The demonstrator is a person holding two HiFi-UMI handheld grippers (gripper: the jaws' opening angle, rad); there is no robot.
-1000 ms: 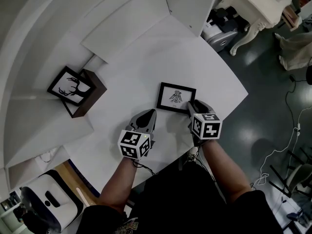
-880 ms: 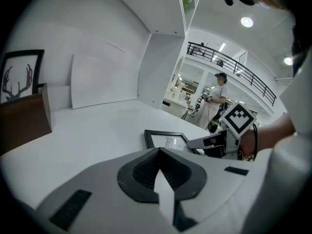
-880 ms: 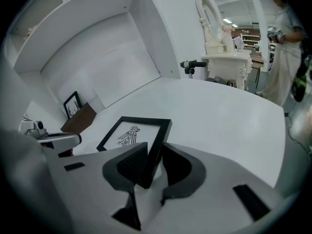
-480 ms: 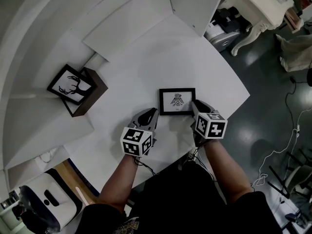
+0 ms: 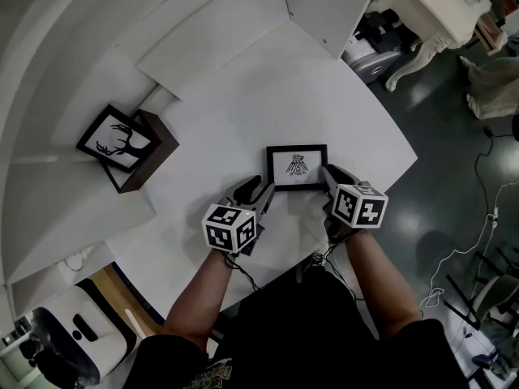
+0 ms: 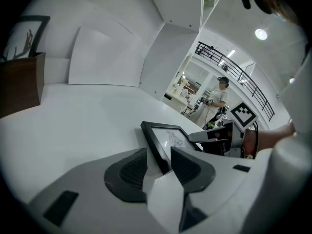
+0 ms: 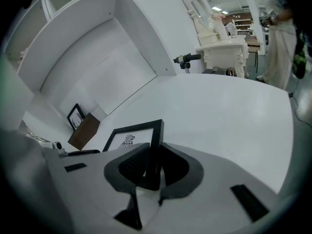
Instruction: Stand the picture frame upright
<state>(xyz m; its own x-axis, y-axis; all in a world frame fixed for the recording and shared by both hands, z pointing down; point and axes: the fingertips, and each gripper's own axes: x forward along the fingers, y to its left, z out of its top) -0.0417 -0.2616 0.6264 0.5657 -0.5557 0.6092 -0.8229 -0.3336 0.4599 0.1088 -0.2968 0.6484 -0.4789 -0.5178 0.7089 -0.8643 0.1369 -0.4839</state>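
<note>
A small black picture frame (image 5: 297,167) with a bird print lies face up on the white table (image 5: 243,96), near its front edge. My right gripper (image 5: 328,178) is shut on the frame's right side; in the right gripper view the pads (image 7: 134,165) clamp the black edge (image 7: 157,135), and the jaws have just been closing. My left gripper (image 5: 261,193) is at the frame's near left corner. Its jaws have just been opening, and the corner (image 6: 163,162) sits between them with a gap at the left pad (image 6: 134,167).
A second black frame with a deer print (image 5: 113,138) leans on a brown box (image 5: 158,154) at the left, on a raised white step. A white ornate table (image 5: 430,6) stands beyond the far right corner. A white device (image 5: 73,339) sits on the floor, lower left.
The frame has turned square to me and shifted slightly away. My left gripper moved forward to its near left corner and opened. The right gripper closed on its right edge.
</note>
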